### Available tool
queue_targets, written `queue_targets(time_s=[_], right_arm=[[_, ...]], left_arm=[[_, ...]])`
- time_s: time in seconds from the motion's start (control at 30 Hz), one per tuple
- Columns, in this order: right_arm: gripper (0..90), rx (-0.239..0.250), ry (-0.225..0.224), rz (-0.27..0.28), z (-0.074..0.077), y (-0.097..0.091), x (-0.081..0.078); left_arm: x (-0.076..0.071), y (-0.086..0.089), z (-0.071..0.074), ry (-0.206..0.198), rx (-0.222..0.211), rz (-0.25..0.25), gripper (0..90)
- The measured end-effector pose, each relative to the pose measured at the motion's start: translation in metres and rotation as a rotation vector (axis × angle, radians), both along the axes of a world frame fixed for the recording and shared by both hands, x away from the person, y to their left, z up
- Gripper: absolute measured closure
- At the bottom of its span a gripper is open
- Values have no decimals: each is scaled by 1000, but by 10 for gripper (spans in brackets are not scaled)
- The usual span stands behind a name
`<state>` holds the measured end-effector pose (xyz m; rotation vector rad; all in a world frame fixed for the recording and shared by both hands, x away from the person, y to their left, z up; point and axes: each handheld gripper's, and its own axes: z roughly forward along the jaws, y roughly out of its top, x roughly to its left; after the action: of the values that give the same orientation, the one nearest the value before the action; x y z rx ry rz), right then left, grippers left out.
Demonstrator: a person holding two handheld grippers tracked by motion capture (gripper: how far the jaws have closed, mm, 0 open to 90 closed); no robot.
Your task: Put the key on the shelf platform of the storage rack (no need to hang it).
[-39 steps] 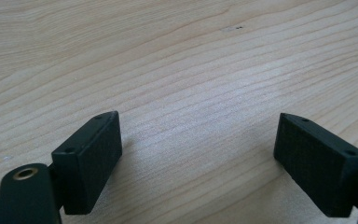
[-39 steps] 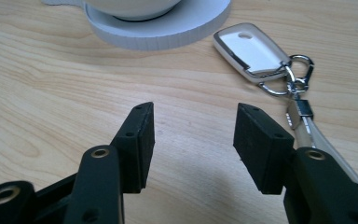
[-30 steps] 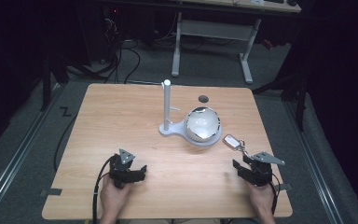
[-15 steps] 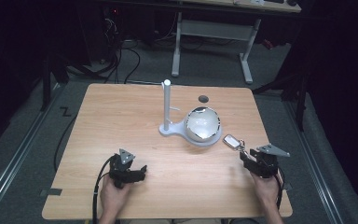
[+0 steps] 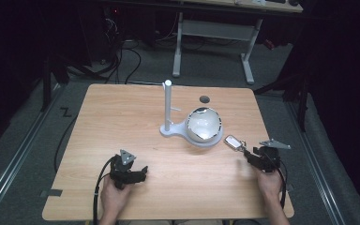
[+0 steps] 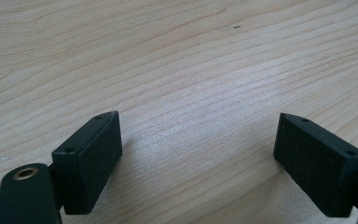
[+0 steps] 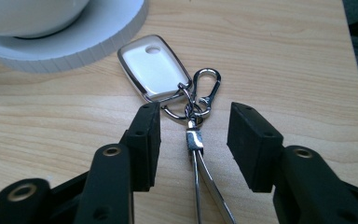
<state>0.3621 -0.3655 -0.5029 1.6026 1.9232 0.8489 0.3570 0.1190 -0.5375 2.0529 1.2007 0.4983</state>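
step in hand: grasping the keychain (image 7: 177, 88) by its strap (image 7: 200, 172). the right hand-held gripper (image 7: 193, 144) straddles the metal clasp end of the strap, jaws have just been closing, but the pads are not on it yet, gaps show on both sides. so nothing is held, not clenched.

keychain location: flat on the tabletop (image 5: 122, 122), right side, just beside the round base of the white stand (image 5: 171, 126) that carries the bowl (image 5: 204, 124). white fob points toward the stand, carabiner (image 7: 208, 91) next to it, strap trails back between the jaws toward the person.

next move, my read: finish the close on the clasp/strap, then lift. strap is thin and lies flat, so the pads need to stay low at the wood or they'll pinch air. likely target is the upright peg on the stand, but that's a guess.

pose: right hand (image 5: 268, 183) at the near right edge, gripper low and roughly level, aimed left and away toward the fob. left hand-held gripper (image 5: 126, 171) sits on the near left of the tabletop, jaws wide apart over bare wood, holding nothing, well apart from the keychain.
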Motion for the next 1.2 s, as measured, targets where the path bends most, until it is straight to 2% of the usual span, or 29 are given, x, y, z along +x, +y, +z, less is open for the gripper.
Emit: queue_targets(time_s=[0.53, 0.67, 0.7, 1.0, 1.2], right_arm=[[709, -7, 79, 19, -13, -2, 9], [757, -26, 77, 37, -17, 1, 9], [797, -34, 71, 43, -18, 2, 8], [820, -44, 68, 60, -18, 3, 5], [821, -10, 53, 63, -12, 1, 2]], left_arm=[[0, 0, 0, 0, 1, 0, 156], [0, 0, 0, -1, 1, 0, 156], [0, 0, 0, 0, 1, 0, 156], [0, 0, 0, 0, 1, 0, 156], [0, 0, 0, 0, 1, 0, 156]])
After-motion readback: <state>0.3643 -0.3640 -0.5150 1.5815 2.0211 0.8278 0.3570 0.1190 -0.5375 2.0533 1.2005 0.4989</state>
